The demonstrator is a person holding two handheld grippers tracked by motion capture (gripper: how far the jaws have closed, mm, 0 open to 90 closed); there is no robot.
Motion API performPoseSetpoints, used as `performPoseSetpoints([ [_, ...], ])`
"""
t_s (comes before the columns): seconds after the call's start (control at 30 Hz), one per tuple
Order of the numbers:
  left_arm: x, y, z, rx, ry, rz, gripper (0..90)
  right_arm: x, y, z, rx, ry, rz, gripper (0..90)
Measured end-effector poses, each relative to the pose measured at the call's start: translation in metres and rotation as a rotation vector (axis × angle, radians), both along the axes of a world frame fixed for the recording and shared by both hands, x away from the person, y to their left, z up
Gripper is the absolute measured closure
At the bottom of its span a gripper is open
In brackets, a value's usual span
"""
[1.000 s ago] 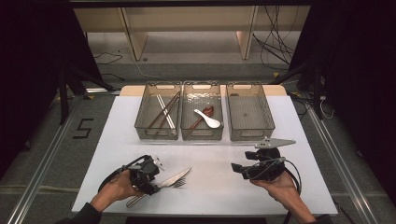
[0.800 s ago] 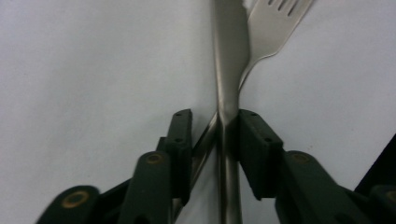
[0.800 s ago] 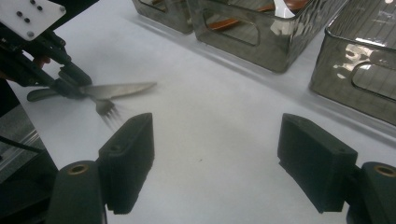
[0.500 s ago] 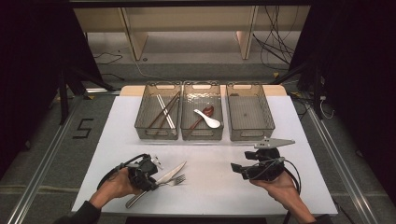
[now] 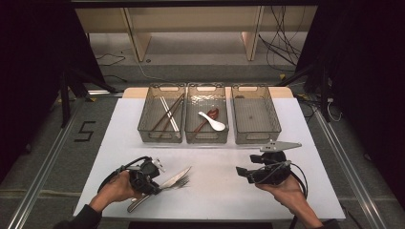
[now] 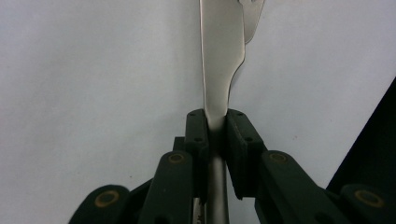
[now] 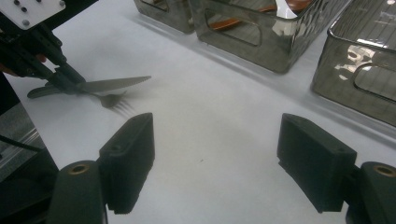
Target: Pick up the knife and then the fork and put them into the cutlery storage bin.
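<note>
Near the front-left of the white counter (image 5: 229, 167), we note the left hand-held gripper (image 5: 155, 183) low over the surface, its jaws just closed in on a table knife (image 5: 174, 177). From the left gripper view, the pads (image 6: 197, 135) press on the knife (image 6: 222, 70) from both sides, right where the blade narrows into the handle; the blade runs straight out ahead of the jaws. The handle end sticks out behind the gripper toward the counter's front edge. We cannot tell whether the knife is lifted clear or resting on the counter.

A fork (image 5: 180, 183) lies just beside the knife, its tines (image 7: 116, 103) pointing the same way as the blade. From the right gripper view the fork's stem passes under the knife (image 7: 114, 84) close to the left gripper's jaws; we cannot tell whether they touch.

Front-right: the right hand-held gripper (image 5: 242, 174) is held level above the counter, pointing toward the left one, well apart from it. Its jaws stand wide, nothing between the pads (image 7: 128, 158).

At the back of the counter, three clear bins sit in a row:
- left bin (image 5: 162, 117): chopsticks
- middle bin (image 5: 207, 114): a white spoon (image 5: 213, 122) and a dark reddish spoon (image 5: 208, 116)
- right bin (image 5: 255, 114): nothing we can make out inside
</note>
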State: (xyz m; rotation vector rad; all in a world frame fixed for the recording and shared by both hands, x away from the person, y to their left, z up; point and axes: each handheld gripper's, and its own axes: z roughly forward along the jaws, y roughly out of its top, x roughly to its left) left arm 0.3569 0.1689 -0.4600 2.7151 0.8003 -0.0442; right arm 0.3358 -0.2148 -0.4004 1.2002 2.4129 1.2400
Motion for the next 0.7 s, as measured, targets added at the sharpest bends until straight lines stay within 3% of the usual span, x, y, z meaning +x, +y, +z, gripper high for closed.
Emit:
performPoseSetpoints([
  [0.27, -0.001, 0.001, 0.007, 0.008, -0.016, -0.002, 79.5, 0.0, 0.0, 0.0, 0.0, 0.001, 0.001, 28.8],
  [0.37, -0.002, 0.0, 0.01, -0.012, -0.022, -0.001, 79.6, 0.0, 0.001, 0.001, 0.001, 0.0, 0.002, 28.8],
  [0.7, -0.01, -0.018, 0.022, -0.039, -0.02, -0.062, 79.7, -0.001, 0.014, 0.004, 0.005, -0.016, 0.048, 28.6],
])
